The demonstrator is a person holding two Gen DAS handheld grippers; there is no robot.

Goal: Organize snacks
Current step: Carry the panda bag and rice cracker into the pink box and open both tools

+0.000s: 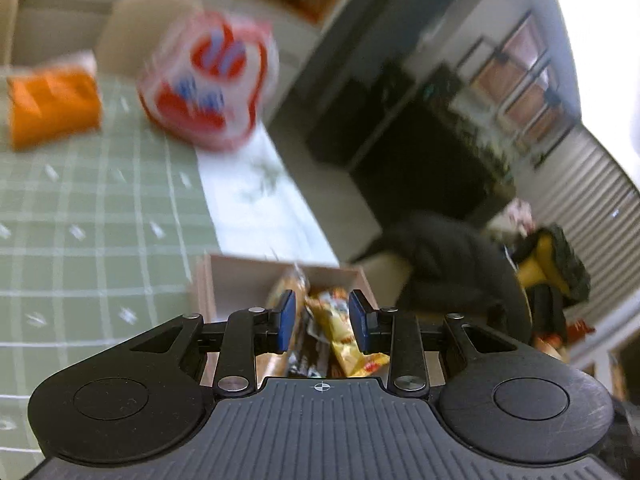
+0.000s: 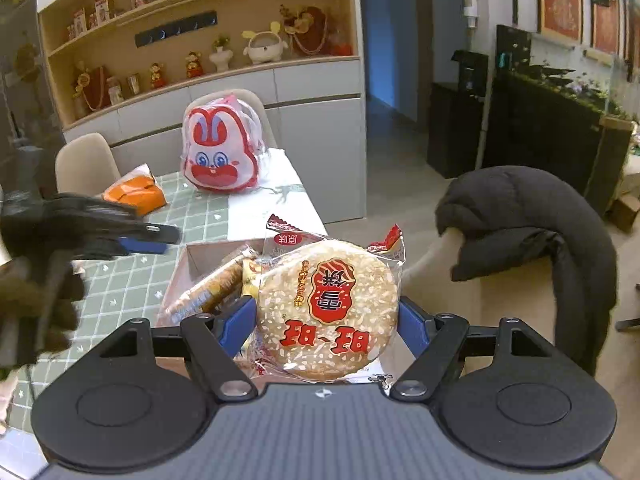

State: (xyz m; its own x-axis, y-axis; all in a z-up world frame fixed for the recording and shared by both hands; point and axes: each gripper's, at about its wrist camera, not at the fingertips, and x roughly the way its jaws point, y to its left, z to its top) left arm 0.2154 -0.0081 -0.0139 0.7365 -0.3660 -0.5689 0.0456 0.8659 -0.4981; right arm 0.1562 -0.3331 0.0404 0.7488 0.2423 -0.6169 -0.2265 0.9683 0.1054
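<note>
on the green checked tablecloth (image 2: 120, 280), at its near right edge, stands a shallow pale cardboard box (image 2: 192, 258) holding several wrapped snacks, among them a long brown-and-gold wrapped bar (image 2: 212, 292) lying aslant. above that box the right gripper (image 2: 326, 316) has its blue-padded jaws spread wide and pressed to either side of a round sesame-crusted rice cracker in a clear wrapper with red lettering (image 2: 328, 308), which is held flat-on to the camera, with its crimped top edge pointing away. the left gripper (image 1: 322, 322) hangs over the same box (image 1: 240, 276) with its blue pads part-way apart and nothing caught between them; yellow and brown snack packets (image 1: 344, 332) lie in the box below the gap. in the right wrist view the left gripper (image 2: 154, 240) shows as a dark blurred shape to the left of the box. farther back on the table sit a white and red rabbit-faced bag (image 2: 220, 152) and, to its left, an orange packet (image 2: 134, 194). a black jacket (image 2: 520, 216) hangs over a beige chair (image 2: 500, 304) just right of the table. behind the table is a cabinet (image 2: 200, 40) with wooden shelves of ornaments.
</note>
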